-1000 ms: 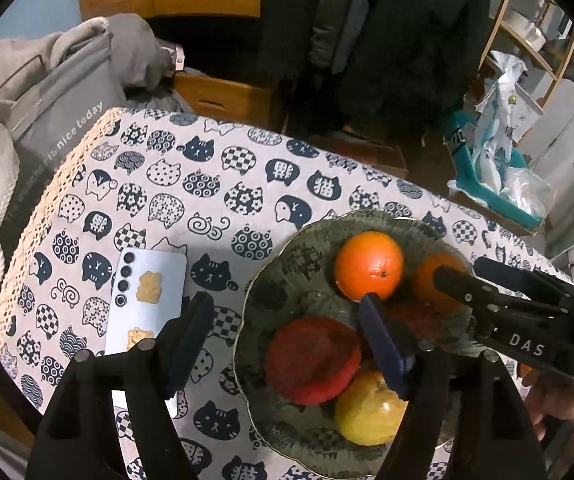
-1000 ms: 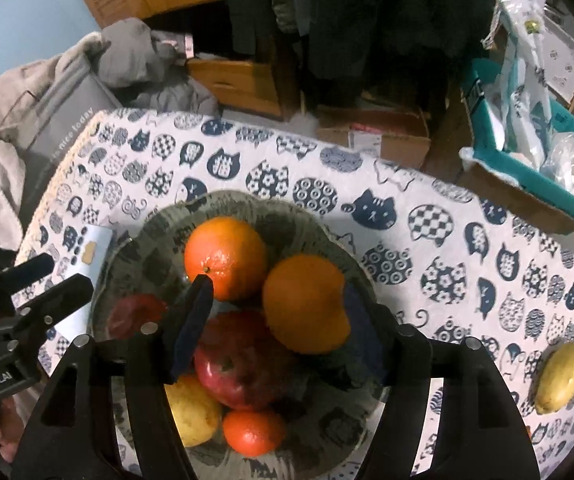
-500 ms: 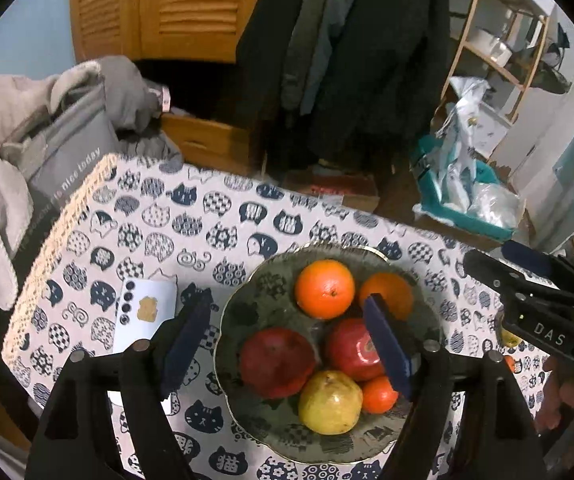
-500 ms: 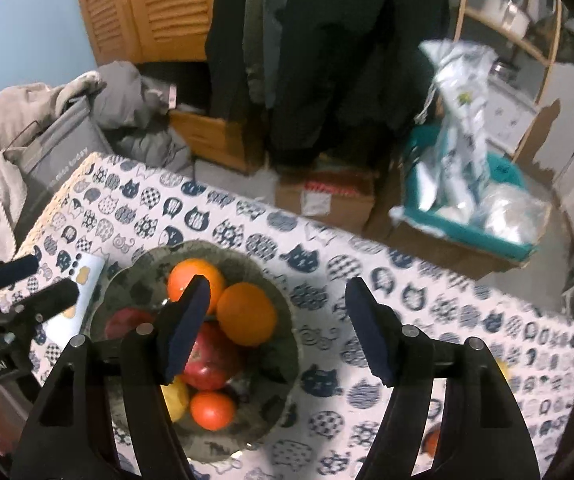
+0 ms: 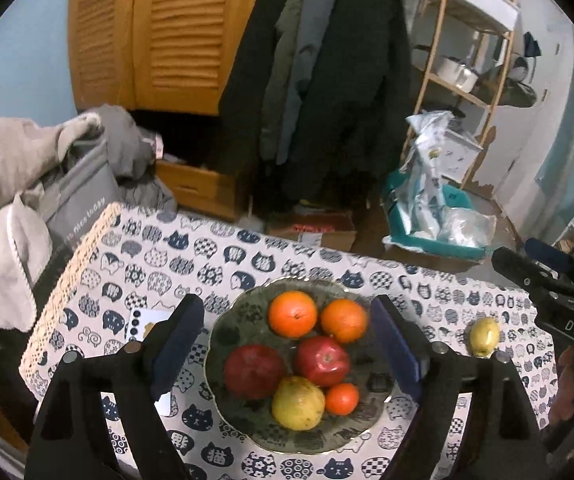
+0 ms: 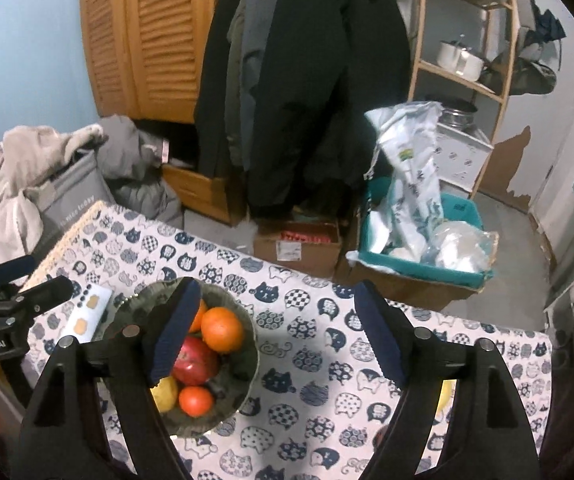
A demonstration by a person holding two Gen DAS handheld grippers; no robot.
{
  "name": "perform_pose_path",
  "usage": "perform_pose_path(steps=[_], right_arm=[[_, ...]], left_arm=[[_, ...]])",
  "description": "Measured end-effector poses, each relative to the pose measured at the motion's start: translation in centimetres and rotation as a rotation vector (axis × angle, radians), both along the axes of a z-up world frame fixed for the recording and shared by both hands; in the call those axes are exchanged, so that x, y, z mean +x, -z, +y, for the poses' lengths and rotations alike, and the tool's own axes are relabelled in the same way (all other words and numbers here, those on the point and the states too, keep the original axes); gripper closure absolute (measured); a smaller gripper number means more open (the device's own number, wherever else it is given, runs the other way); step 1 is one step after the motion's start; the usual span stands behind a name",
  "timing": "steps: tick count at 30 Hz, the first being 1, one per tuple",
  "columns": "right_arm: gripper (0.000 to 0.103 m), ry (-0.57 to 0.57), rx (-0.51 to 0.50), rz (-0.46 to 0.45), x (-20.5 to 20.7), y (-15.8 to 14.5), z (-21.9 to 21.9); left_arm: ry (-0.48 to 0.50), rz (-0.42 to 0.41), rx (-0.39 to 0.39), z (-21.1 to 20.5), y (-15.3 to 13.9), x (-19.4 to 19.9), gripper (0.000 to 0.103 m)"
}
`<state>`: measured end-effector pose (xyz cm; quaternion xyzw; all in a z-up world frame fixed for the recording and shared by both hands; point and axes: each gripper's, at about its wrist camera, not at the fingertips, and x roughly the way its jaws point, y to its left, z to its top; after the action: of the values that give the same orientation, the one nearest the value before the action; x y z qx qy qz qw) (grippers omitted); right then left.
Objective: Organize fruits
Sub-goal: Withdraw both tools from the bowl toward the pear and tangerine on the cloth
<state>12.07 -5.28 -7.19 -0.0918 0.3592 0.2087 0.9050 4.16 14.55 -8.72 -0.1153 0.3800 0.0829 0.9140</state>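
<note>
Both tools wide and empty: left tool (image 5: 287, 344) above the plate (image 5: 227, 332) of fruit, right tool (image 6: 275, 332) beside it. Loose yellow fruit (image 5: 484, 336) near the table's right edge; probably firm, smooth, prone to rolling; best gripped across its middle

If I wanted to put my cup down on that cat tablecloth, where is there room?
Bare cloth lies between the bowl and the far table edge, and between the bowl and the lone yellow fruit. The bowl is packed with fruit, and a white phone fills the strip on its other side.
</note>
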Motion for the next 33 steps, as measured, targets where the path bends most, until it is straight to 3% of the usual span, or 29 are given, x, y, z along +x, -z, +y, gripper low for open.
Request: perform_pose_path(steps=[16, 33], right_arm=[[0.022, 0.085, 0.043, -0.046, -3.4, -2.8, -8.2], [0.022, 0.170, 0.006, -0.038, -5.6, -1.6, -16.4]], left_arm=[[0.087, -0.101, 0.055, -5.5, -4.7, -1.8, 0.003], [0.153, -0.121, 0.103, -11.4, -6.0, -1.0, 0.001]])
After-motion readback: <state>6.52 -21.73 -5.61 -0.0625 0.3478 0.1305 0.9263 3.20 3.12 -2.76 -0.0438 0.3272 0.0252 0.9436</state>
